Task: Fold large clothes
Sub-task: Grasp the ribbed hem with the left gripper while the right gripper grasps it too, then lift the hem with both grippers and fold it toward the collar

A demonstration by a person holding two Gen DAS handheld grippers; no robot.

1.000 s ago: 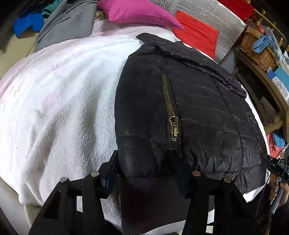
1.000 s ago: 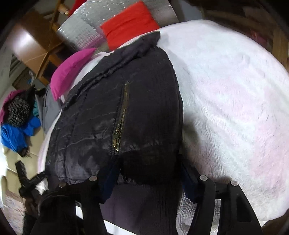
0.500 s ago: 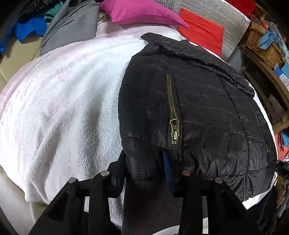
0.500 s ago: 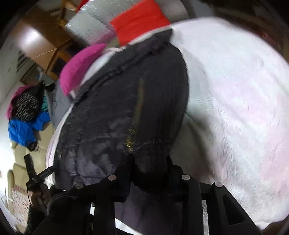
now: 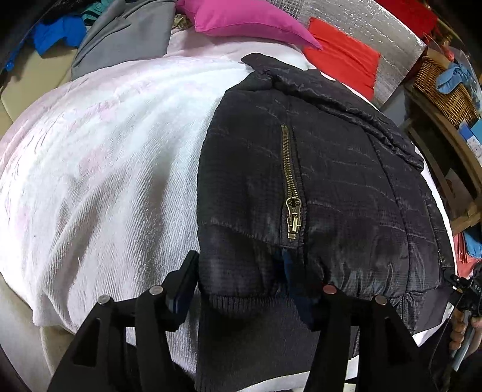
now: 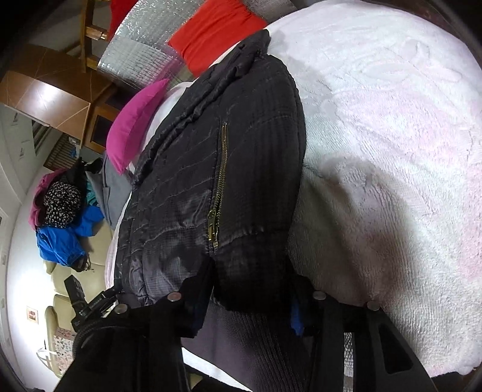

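A black quilted jacket with a brass zipper lies folded on a white fluffy blanket. My left gripper straddles the near left corner of the ribbed hem. Its jaws are opening, and the fabric sits loosely between them. My right gripper is at the opposite hem corner. Its jaws are also opening, but the puffy fabric still fills the gap and the pads press on it. A hand shows at the right edge of the left wrist view.
A pink cushion and a red cushion lie beyond the jacket against a silver foil sheet. A grey garment and a blue garment lie at the far left. A wicker basket stands on wooden shelves.
Both grippers squeezed the hem tighter half a second ago and have since widened again. The right wrist has rolled a little. The jacket has stayed in place on the blanket.
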